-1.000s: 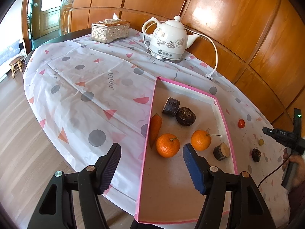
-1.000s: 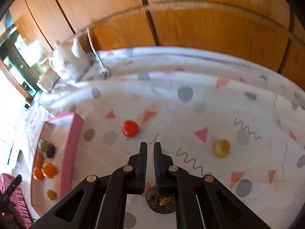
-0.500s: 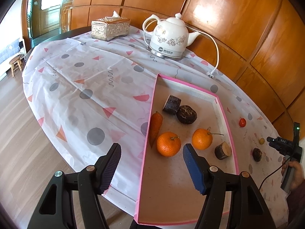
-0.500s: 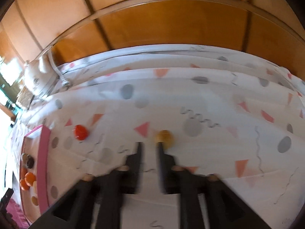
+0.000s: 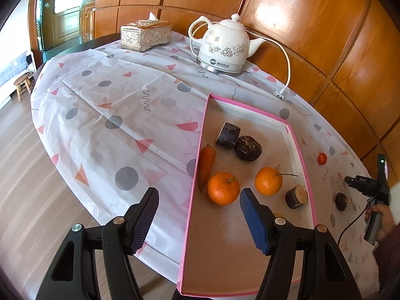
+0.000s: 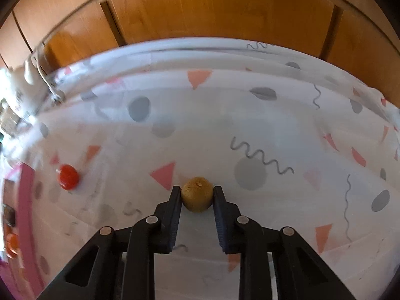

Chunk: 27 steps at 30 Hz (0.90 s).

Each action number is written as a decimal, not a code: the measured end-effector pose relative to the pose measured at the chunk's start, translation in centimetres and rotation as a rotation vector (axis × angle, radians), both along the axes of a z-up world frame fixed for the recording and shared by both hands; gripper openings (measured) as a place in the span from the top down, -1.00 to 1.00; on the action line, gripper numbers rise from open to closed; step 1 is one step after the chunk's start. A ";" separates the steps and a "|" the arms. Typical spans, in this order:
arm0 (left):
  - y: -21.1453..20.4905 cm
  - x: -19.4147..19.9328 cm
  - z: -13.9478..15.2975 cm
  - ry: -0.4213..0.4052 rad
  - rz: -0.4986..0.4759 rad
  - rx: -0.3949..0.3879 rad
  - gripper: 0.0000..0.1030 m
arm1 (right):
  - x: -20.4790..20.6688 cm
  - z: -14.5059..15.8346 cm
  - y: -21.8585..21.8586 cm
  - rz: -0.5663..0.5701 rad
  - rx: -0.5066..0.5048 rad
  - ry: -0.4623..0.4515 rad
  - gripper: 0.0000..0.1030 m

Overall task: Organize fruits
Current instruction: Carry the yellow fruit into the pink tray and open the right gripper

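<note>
walls: glossy wood panels [image 5: 312,25] | floor: pale wood planks [image 5: 30,175] | stool [image 5: 21,85] far left

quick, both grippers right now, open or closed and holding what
left gripper: open, holding nothing, above the pink tray.
right gripper: jaws just closed in on the small yellow-brown fruit, gripping it on the tablecloth.

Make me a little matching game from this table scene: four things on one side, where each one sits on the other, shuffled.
Things:
1. carrot
2. red tomato
3. small tan fruit
4. teapot

Places:
A. between the right tongs
B. inside the pink box, along its left wall
C. on the cloth, outside the box
D. far edge, by the wooden wall

Pairs: 1-B, 2-C, 3-A, 4-D
</note>
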<state>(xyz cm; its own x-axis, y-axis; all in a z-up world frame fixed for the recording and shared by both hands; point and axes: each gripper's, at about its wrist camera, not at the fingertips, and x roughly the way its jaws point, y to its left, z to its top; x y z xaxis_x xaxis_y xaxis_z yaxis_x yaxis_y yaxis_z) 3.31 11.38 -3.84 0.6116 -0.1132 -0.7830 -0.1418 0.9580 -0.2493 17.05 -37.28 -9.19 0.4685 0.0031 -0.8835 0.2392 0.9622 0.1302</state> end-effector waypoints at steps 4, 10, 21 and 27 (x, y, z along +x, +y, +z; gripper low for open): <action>-0.2 0.0 0.2 -0.010 -0.011 0.001 -0.32 | -1.2 2.4 2.2 0.098 0.017 -0.060 0.53; -1.0 -0.5 0.9 -0.039 -0.042 0.024 -0.32 | -3.6 5.6 11.0 0.389 0.078 -0.113 0.53; -0.6 -1.8 2.0 -0.080 -0.037 0.036 -0.34 | -6.7 4.8 27.8 0.759 0.129 -0.078 0.51; -0.9 -1.9 2.4 -0.094 -0.051 0.043 -0.35 | -7.6 5.2 28.9 0.757 0.128 -0.073 0.41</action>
